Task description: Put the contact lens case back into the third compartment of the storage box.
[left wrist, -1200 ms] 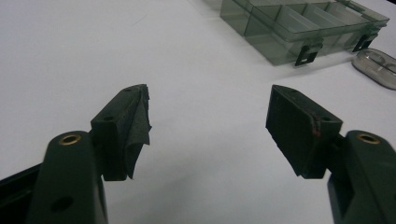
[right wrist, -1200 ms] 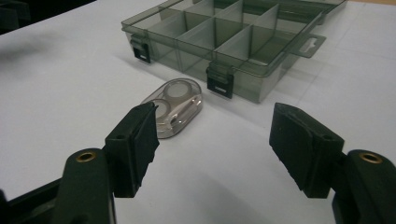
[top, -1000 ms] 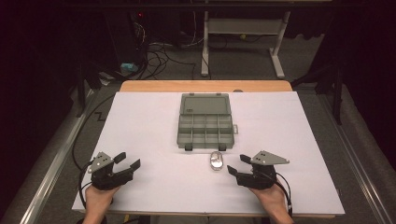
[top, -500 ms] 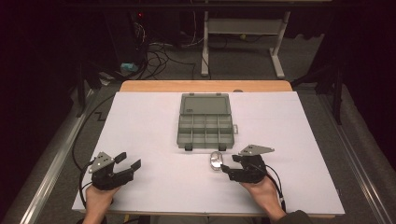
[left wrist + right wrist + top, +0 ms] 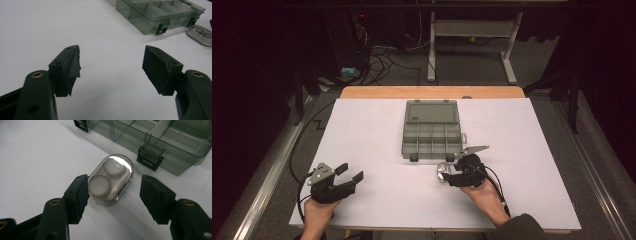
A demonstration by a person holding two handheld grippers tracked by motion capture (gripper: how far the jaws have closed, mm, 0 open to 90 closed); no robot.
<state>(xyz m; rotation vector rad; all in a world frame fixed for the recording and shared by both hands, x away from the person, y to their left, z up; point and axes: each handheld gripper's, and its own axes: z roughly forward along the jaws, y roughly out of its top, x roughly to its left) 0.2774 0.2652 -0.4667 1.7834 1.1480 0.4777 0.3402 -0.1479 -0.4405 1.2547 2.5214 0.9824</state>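
A small clear oval case (image 5: 443,173) with two round discs inside (image 5: 111,180) lies on the white table (image 5: 372,135), just in front of an open grey compartment box (image 5: 432,137). My right gripper (image 5: 448,171) straddles the case. Its jaws have just been closing and stand open around it (image 5: 115,180): the left pad is at the case's side, and a gap remains at the right pad. My left gripper (image 5: 352,171) rests at the near left, open and holding nothing (image 5: 112,53). From the left gripper view the box (image 5: 160,12) and the case (image 5: 200,35) are far off at the upper right.
The box's lid (image 5: 431,110) lies folded back toward the far edge, and its two black latches (image 5: 150,158) face the case. Wide bare table lies left and right of the box. Beyond the table are floor cables (image 5: 377,55) and a white desk frame (image 5: 472,35).
My right gripper has moved left and a little forward from the near right until its jaws straddle the case, and they have narrowed slightly. The left gripper has stayed put.
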